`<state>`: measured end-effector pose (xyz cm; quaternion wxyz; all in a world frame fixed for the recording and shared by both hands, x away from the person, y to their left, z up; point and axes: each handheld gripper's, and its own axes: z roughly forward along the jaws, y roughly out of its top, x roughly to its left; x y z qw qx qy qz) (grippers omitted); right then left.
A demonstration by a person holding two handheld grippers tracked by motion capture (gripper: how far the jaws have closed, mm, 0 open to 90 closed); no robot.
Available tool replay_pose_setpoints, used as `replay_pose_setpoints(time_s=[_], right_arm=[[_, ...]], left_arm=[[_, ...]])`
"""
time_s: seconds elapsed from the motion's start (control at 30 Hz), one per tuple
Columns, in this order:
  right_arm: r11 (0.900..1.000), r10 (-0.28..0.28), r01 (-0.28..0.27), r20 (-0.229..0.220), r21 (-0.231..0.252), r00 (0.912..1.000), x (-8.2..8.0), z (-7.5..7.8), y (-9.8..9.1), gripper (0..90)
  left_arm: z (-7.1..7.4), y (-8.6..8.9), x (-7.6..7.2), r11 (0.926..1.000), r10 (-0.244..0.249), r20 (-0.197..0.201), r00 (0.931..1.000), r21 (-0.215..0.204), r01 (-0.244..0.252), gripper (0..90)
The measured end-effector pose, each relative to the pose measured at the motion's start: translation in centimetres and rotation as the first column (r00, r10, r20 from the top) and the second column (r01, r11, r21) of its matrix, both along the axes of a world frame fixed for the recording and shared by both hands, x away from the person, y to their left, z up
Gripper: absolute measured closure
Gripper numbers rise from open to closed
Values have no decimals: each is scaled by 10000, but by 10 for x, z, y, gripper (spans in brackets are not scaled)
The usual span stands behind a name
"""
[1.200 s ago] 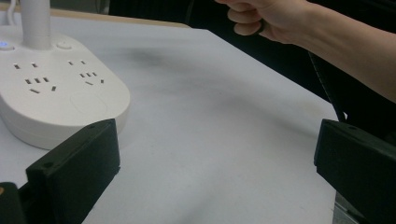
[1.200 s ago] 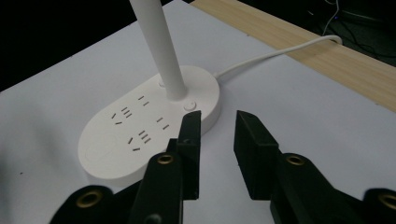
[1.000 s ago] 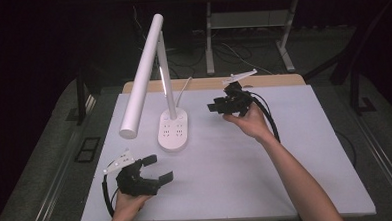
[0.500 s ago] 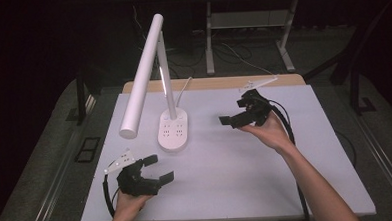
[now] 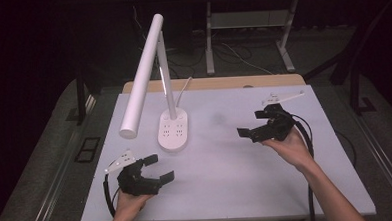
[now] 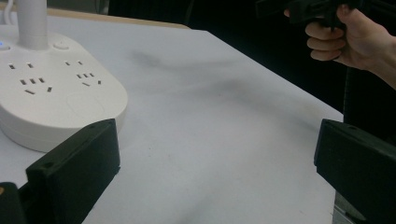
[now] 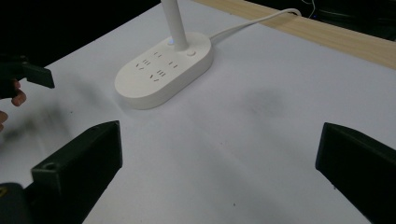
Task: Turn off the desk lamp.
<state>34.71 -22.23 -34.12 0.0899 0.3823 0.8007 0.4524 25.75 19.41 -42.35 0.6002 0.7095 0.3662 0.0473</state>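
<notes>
A white desk lamp stands on the white table (image 5: 226,169). Its oval base (image 5: 173,131) carries power sockets, and its long tube head (image 5: 141,80) slants down to the left. My left gripper (image 5: 159,168) rests near the front left of the table, open and empty, and points toward the base. In the left gripper view the base (image 6: 51,98) lies just beyond the left jaw. My right gripper (image 5: 252,124) hovers open and empty at the right, aimed left at the lamp. The base (image 7: 163,70) sits ahead of it in the right gripper view.
The lamp's white cable (image 7: 252,23) runs off the back over a wooden strip (image 5: 213,83). Dark floor and a desk frame (image 5: 250,23) lie beyond the table. The right hand (image 6: 345,37) appears far off in the left gripper view.
My right gripper has drawn back to the right and toward the person, away from the lamp. The left gripper has stayed put.
</notes>
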Motion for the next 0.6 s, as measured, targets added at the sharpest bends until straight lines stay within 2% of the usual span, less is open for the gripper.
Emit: replay_pose_setpoints(time_s=[0.37,0.43,0.6], right_arm=[[9985,-372,368,98,417,9993,-31,-11,-29,6],[9962,-572,567,63,657,9983,-39,-16,-38,6],[9939,-776,772,26,790,9970,-54,-24,-51,6]], left_arm=[[0,1,0,9999,116,-12,9999,22,-116,0],[0,1,0,9999,124,-9,9999,34,-124,0],[0,2,0,9999,147,-16,9999,38,-147,0]])
